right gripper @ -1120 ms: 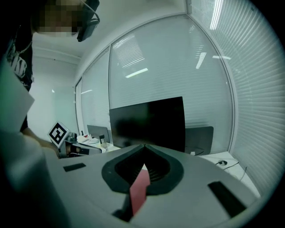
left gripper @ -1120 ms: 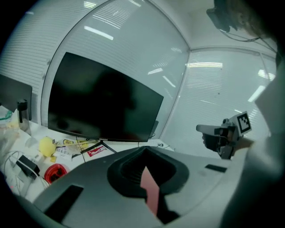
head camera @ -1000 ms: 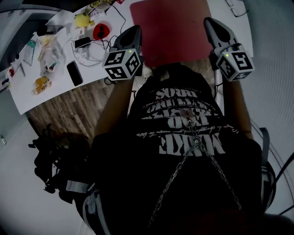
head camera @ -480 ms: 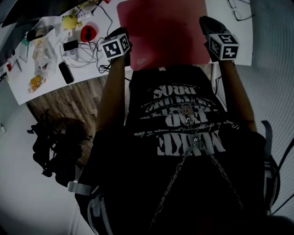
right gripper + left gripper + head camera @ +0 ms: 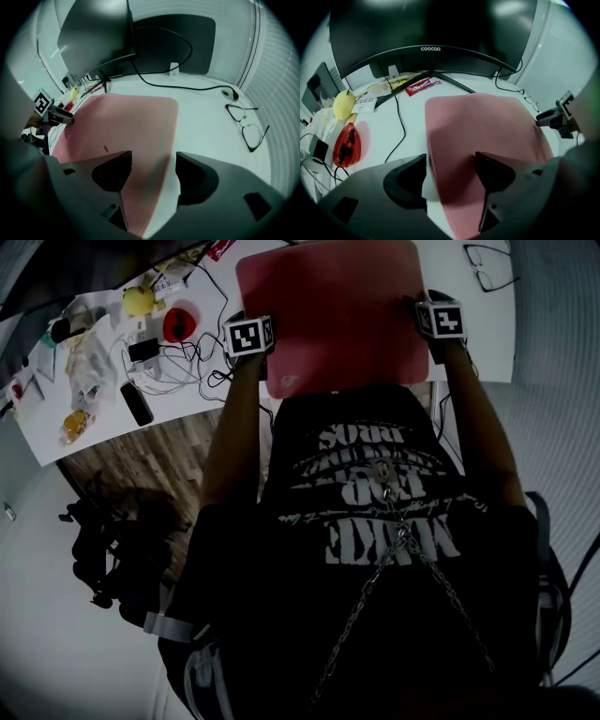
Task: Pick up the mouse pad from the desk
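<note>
The red mouse pad [image 5: 328, 315] lies flat on the white desk [image 5: 487, 324], in the top middle of the head view. It looks a bit longer from left to right than from top to bottom. Its near edge sits close to the desk's edge and is turned a little, with the left corner lower in the frame.

The left gripper [image 5: 450, 173] has just been opening, and its jaws now stand wide apart. The pad's left edge lies between them: one jaw is over the white desk, the other over the pad. They do not squeeze it. The right gripper [image 5: 153, 171] has just been opening too. Its jaws are wide apart around the pad's right edge and hold nothing.

A red mouse [image 5: 178, 320], a black phone [image 5: 136, 402] and cables [image 5: 178, 357] lie at the upper left. Glasses [image 5: 487, 263] lie at the upper right. A dark monitor [image 5: 426, 28] stands behind the pad. The floor [image 5: 141, 456] is brown wood.
</note>
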A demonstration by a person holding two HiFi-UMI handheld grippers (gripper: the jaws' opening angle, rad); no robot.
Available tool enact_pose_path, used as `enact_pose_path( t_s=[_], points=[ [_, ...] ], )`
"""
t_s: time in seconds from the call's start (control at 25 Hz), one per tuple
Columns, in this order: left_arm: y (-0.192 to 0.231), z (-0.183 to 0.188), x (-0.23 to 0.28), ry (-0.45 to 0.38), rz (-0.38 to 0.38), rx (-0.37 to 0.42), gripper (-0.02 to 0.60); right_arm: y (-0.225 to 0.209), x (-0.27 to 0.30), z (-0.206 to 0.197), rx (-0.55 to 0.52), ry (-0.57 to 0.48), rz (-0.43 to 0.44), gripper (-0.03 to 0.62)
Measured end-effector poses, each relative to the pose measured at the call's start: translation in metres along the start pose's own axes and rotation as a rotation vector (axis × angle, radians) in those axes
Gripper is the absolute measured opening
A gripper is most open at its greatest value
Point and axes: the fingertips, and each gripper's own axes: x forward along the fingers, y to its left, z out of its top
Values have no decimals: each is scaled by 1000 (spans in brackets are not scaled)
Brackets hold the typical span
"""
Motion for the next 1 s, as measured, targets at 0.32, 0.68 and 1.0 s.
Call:
enact_pose_path(
  t_s=[0.32,0.68,1.0],
  points=[
    [-1,-2,6,38,7,6,318,-1,8,-8,27,14,-14,277],
    [-10,-3,14,96,-3,39,228,7,5,-7,-2,64,-5,165],
    [-49,5,-19,10,-132,64,48,45,-41,2,-20,-13,76,57]
  ],
)
